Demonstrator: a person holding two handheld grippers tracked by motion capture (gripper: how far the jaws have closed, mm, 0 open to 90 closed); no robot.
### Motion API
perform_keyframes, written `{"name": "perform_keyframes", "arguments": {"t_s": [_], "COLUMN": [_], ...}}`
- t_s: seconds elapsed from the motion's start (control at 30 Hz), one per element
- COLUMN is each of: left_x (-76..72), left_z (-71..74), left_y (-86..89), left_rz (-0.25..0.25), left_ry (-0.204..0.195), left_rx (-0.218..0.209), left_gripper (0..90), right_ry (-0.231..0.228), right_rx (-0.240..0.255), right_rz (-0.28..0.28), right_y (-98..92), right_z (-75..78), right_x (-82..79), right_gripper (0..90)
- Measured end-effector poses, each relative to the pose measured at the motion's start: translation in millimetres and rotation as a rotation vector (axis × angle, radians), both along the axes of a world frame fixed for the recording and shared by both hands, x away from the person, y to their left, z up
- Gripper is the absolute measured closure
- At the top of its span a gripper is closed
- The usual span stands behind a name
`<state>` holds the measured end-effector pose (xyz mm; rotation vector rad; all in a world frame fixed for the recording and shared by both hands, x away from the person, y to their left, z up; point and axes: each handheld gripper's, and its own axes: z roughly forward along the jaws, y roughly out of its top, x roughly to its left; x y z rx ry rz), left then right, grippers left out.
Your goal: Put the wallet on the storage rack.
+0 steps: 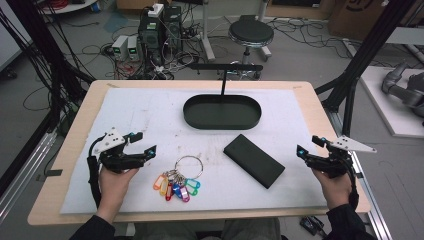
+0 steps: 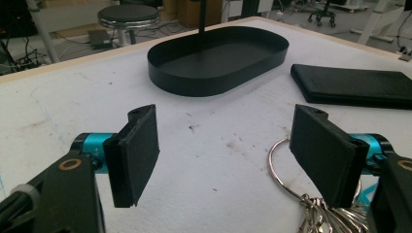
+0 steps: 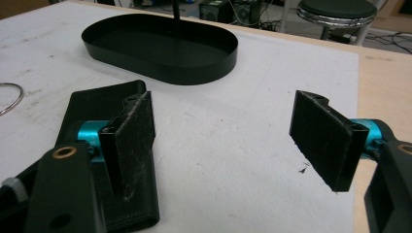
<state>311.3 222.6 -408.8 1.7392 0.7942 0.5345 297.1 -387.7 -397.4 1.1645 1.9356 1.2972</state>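
A black oval tray (image 1: 222, 120) with an upright post stands at the middle back of the white mat. In front of it, slightly right, lies a flat black case (image 1: 253, 160). A key ring with several coloured tags (image 1: 178, 184) lies at the front centre. My left gripper (image 1: 142, 143) hovers open just left of the key ring, whose ring (image 2: 275, 165) shows by its right jaw. My right gripper (image 1: 310, 145) stands open at the mat's right edge, right of the case (image 3: 104, 104). Nothing is between either pair of jaws. The tray (image 2: 218, 73) (image 3: 160, 58) lies ahead of both.
The white mat (image 1: 150, 115) covers a wooden table (image 1: 80, 130). Beyond the far edge are a round stool (image 1: 250, 33), computer boxes and tangled cables on the floor. Black frame posts stand at both sides.
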Motion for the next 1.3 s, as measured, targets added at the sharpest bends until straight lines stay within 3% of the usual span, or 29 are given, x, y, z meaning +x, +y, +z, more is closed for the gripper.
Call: {"name": "perform_keyframes", "arguments": {"t_s": [0.33,0.4,0.5,0.57,0.7,0.73,0.77,0.8,0.83,0.87,0.9,1.1,1.2,1.3], "left_x": [5.3,6.4,7.7,7.9,7.1,6.9,6.4,6.2,5.7,5.3,5.1,6.6,8.0,8.8], "left_z": [0.9,0.2,-0.2,-0.1,0.3,0.3,0.4,0.4,0.4,0.4,0.1,0.6,0.7,0.3], "left_y": [-5.1,-5.5,-5.9,-6.0,-7.3,-7.7,-8.0,-8.1,-8.2,-8.3,-8.4,-8.0,-9.2,-10.7], "left_rz": [0.003,0.003,0.000,-0.004,-0.006,-0.010,-0.010,-0.014,-0.012,-0.013,-0.013,-0.003,0.001,-0.004], "left_ry": [-0.001,0.001,0.007,0.005,0.004,0.002,0.001,0.000,-0.001,0.001,0.001,-0.003,-0.002,-0.001], "left_rx": [0.025,0.027,0.026,0.025,0.037,0.039,0.044,0.046,0.052,0.053,0.055,0.062,0.064,0.072], "left_gripper": [26.0,26.0,26.0,26.0,26.0,26.0,26.0,26.0,26.0,26.0,26.0,26.0,26.0,26.0], "right_ry": [0.036,0.045,0.022,0.042,0.069,0.082,0.125,0.125,0.163,0.163,0.193,0.245,0.304,0.331], "right_rx": [-0.007,0.003,0.040,0.074,0.058,0.053,0.049,0.049,0.046,0.046,0.034,0.018,-0.001,-0.012], "right_rz": [-0.022,-0.022,-0.029,-0.014,0.002,0.009,0.021,0.021,0.032,0.032,0.037,0.047,0.068,0.082], "right_y": [-6.0,-7.2,-8.4,-7.9,-0.4,2.0,6.7,6.7,10.5,10.5,13.8,18.9,23.6,26.2], "right_z": [-3.8,-4.5,-8.8,-11.6,-15.5,-16.8,-19.8,-19.8,-23.1,-23.1,-25.5,-30.9,-36.5,-38.7], "right_x": [-1.9,-3.1,-7.6,-7.7,-4.7,-3.5,-0.6,-0.6,2.5,2.5,4.1,7.1,8.8,9.4], "right_gripper": [24.7,26.8,33.5,34.5,34.5,35.0,35.9,35.9,36.0,36.0,36.2,39.6,41.1,43.9]}}
